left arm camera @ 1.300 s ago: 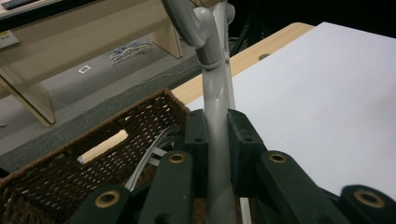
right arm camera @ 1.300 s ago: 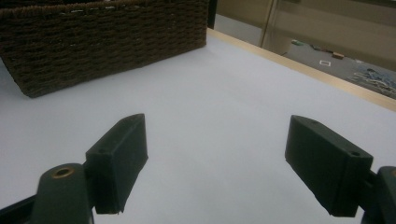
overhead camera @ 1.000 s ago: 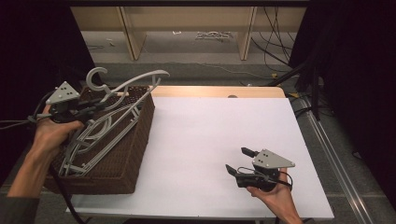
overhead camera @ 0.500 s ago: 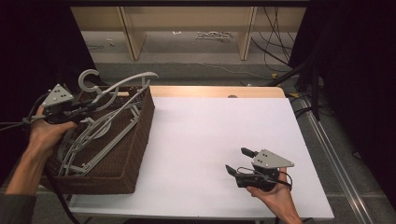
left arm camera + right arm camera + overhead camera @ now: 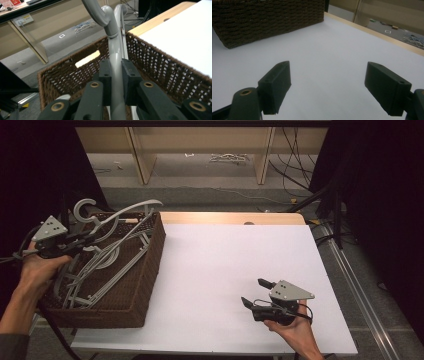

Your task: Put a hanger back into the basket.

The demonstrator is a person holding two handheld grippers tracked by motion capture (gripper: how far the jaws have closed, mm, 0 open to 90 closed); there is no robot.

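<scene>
A grey plastic hanger (image 5: 131, 209) hangs tilted over a brown wicker basket (image 5: 156, 251) at the table's left. My left gripper (image 5: 91, 239) is shut on its stem just below the hook. In the left gripper view both pads squeeze the hanger's (image 5: 113, 47) stem, and my left gripper (image 5: 116, 73) points at the basket's far wall (image 5: 82, 67). Several more grey hangers (image 5: 100, 267) lie tangled inside the basket. My right gripper (image 5: 254, 292) rests low over the white table (image 5: 215, 265) at the front right. Its jaws stand wide apart with nothing between them (image 5: 332, 85).
The basket (image 5: 269, 15) stands to the far left of my right gripper. A wooden strip (image 5: 235, 217) edges the table's back. Beyond it are a floor with cables (image 5: 295, 150) and wooden shelf legs (image 5: 140, 155). Dark curtains close both sides.
My left gripper has carried the hanger leftward and lower, so its hook and arm now hang closer over the basket. The right gripper has stayed in place.
</scene>
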